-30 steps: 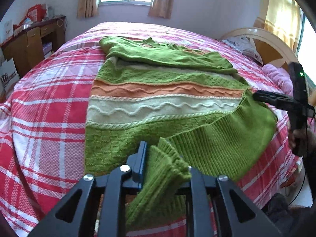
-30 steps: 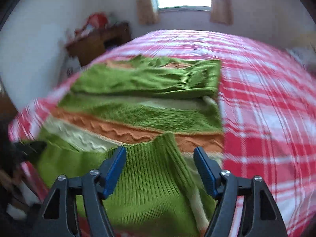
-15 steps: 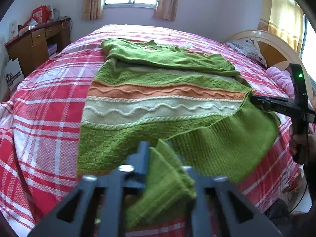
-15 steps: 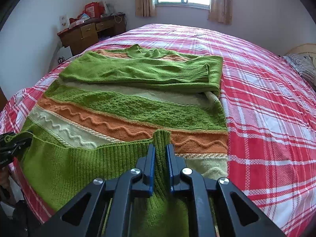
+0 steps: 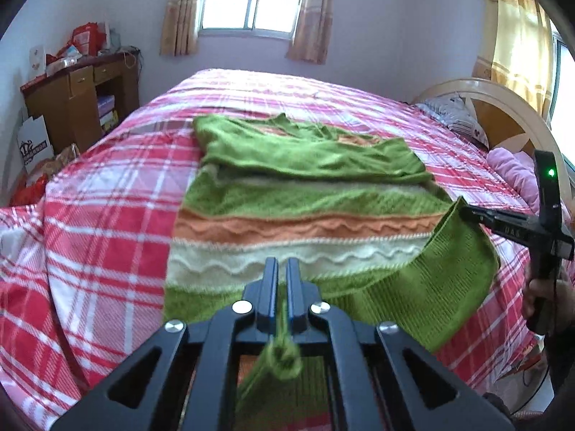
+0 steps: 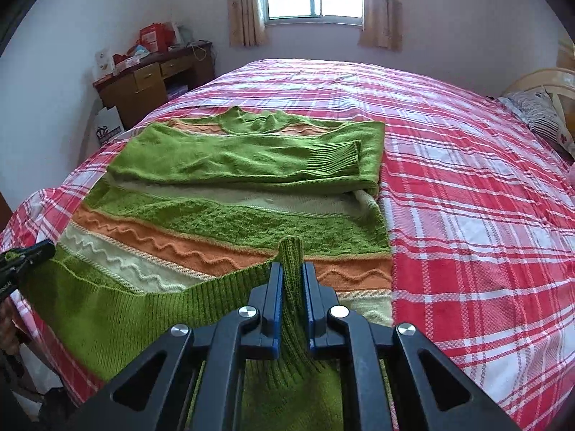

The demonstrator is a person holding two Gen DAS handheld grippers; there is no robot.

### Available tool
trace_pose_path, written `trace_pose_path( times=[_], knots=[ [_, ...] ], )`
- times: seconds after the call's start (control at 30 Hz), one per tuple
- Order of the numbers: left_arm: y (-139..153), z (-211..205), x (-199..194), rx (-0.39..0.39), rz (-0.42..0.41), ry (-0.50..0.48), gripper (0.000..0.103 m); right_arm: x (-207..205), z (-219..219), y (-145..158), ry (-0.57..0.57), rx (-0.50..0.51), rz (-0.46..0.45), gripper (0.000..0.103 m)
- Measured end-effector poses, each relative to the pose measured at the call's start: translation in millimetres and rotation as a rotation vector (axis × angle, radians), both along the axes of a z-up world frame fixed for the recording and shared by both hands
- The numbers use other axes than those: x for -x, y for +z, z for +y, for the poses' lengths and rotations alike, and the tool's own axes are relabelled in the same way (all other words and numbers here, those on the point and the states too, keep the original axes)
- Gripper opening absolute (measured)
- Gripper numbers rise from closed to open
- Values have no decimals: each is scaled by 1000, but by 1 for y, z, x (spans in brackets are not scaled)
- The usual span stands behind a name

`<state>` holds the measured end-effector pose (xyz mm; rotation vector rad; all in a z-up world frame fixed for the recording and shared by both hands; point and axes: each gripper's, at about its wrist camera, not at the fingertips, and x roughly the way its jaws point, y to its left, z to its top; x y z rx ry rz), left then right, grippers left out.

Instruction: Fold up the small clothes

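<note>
Green sweater [image 6: 230, 215] hem pinched in right hand-held gripper [image 6: 291, 280]; left likewise

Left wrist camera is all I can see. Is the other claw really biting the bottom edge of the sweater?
Observer: Yes. In the right wrist view the right claw is shut on the sweater, on its ribbed hem, and a tuft pokes up past the claw.
Operator: Where's the sleeve?
Observer: Folded across the chest. Its ribbed cuff ends near the sweater's right edge in that view.
Operator: Can that camera see my claw?
Observer: Yes. The left claw shows at the picture's left edge, with green knit in its tip at the hem's other corner.
</note>
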<state>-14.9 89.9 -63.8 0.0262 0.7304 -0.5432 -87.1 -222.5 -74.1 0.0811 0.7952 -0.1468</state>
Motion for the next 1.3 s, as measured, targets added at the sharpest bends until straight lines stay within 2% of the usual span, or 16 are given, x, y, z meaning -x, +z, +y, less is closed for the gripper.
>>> trace_pose_path(
  times=[0.27,0.47,0.53,0.67,0.7,0.87,0.97,1.2,1.3],
  knots=[
    [6,-1,-12,2,-4,-2,4,1,1,6,-21,18,-8,10],
    [1,15,-1,-10,5,-10,7,2,-1,8,-32,7,-17,10],
    [-1,23,2,-15,6,-1,13,2,-3,6,-35,5,-16,10],
    [-6,46,7,41,51,11,49,3,-6,0,-42,-14,-7,10],
    [-8,49,9,48,58,10,51,3,-8,-1,-44,-19,-5,10],
    [-19,44,16,-21,62,-1,51,4,-12,-6,-57,-51,2,10],
    [-26,39,14,-36,90,9,51,5,-12,-7,-58,-50,7,10],
    [-23,54,17,-47,70,66,51,4,-14,-11,-63,-57,17,10],
    [-23,56,16,-49,89,47,50,4,-13,-13,-65,-58,21,10]
  ],
)
